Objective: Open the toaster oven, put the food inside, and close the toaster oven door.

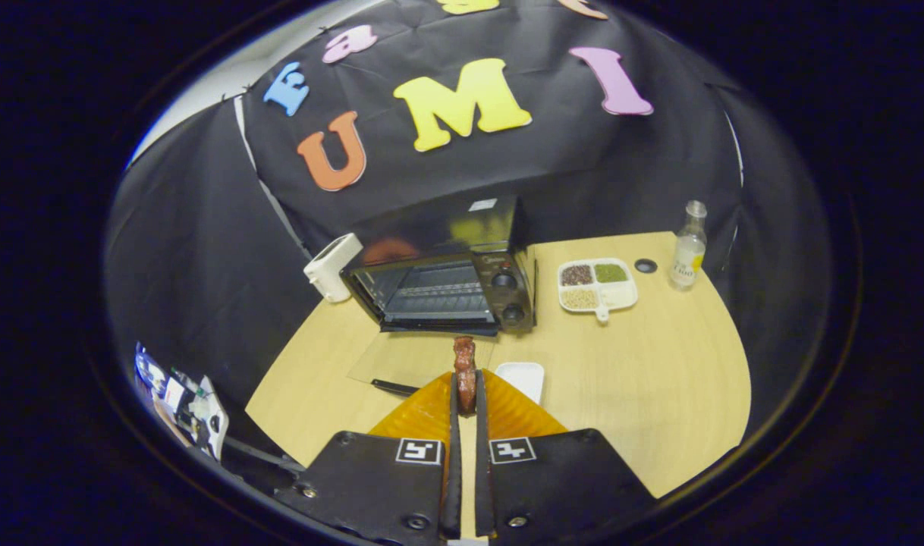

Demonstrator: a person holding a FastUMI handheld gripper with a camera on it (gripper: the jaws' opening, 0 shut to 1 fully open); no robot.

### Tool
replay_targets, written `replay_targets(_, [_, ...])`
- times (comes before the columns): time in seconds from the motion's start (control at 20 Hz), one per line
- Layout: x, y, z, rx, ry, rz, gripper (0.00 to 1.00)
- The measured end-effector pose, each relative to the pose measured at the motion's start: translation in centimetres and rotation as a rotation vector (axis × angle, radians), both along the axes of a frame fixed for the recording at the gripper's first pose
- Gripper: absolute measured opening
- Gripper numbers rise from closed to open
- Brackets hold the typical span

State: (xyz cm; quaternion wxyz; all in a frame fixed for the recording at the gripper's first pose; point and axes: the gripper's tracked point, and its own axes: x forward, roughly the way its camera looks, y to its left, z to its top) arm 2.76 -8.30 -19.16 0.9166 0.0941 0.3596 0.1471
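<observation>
Gripper view: gripper [466, 394] clamping brown food piece [465, 371], hovering before toaster oven [443, 280] at twelve o'clock, door [420, 356] lying open; insertion step apparently pending, calling for level forward travel.

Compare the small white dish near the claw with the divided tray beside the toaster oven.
The small white dish looks bare, while the divided tray holds dark, green and tan fillings in separate compartments. The dish lies just beyond the claw, which grips a brown food piece; the tray sits farther off, beside the toaster oven. Both are white and rest on the table.
</observation>
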Motion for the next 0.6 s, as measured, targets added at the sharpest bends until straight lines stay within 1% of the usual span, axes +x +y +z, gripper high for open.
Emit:
replay_targets(0.1, [-0.4, 2.0, 0.5, -0.042, -0.028, 0.026, 0.1])
replay_targets(0.3, [-0.6, 5.7, 0.7, -0.067, -0.05, 0.065, 0.1])
replay_targets(0.6, [2.2, 8.0, -1.0, -0.145, -0.098, -0.003, 0.1])
